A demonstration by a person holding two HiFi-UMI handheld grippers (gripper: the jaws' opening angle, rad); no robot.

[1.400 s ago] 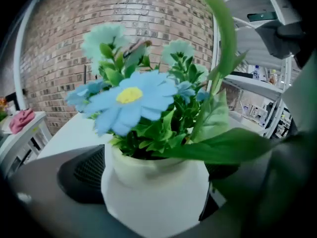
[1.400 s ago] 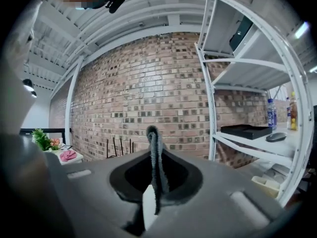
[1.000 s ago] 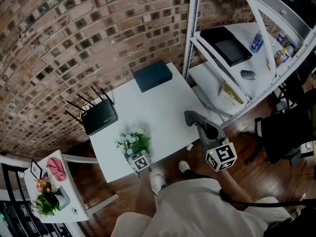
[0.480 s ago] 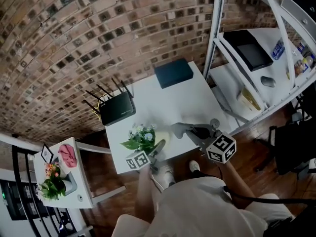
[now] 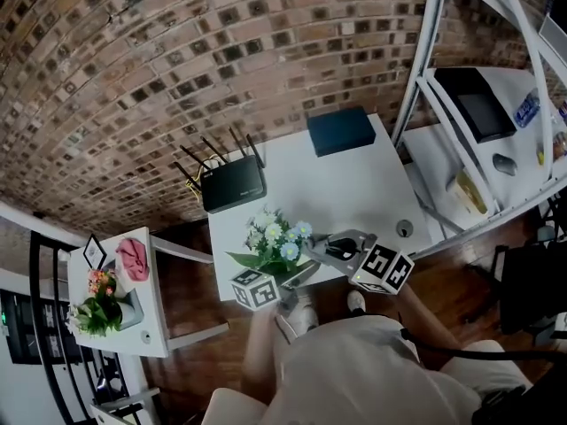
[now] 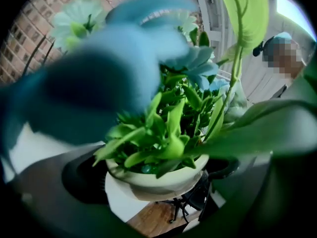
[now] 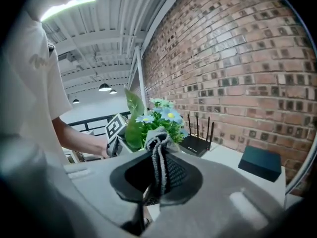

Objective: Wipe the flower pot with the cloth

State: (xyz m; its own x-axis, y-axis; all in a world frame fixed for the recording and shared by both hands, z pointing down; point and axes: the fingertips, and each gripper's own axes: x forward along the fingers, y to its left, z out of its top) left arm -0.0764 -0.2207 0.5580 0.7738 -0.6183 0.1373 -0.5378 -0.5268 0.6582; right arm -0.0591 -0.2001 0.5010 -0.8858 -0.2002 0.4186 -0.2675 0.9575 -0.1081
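Note:
The flower pot (image 6: 157,178) is a cream bowl of green leaves and pale blue and white flowers (image 5: 276,244). My left gripper (image 5: 298,275) is shut on it, a dark pad on either side of the rim, and holds it over the front edge of the white table (image 5: 354,193), with wood floor showing under it. My right gripper (image 5: 333,247) is shut on a bunched grey cloth (image 7: 159,155). The cloth sits right beside the flowers (image 7: 161,115), on the pot's right in the head view. The pot's body is hidden under foliage in the head view.
On the table stand a black router (image 5: 232,182) with antennas at the back left and a dark blue box (image 5: 342,131) at the back. A small round thing (image 5: 404,228) lies near the right edge. A metal shelf rack (image 5: 478,149) stands right, a side table (image 5: 146,321) with another plant left.
My right gripper with the cloth has come leftward from the table's middle to just beside the pot. The left gripper keeps its hold on the pot. The head view has shifted.

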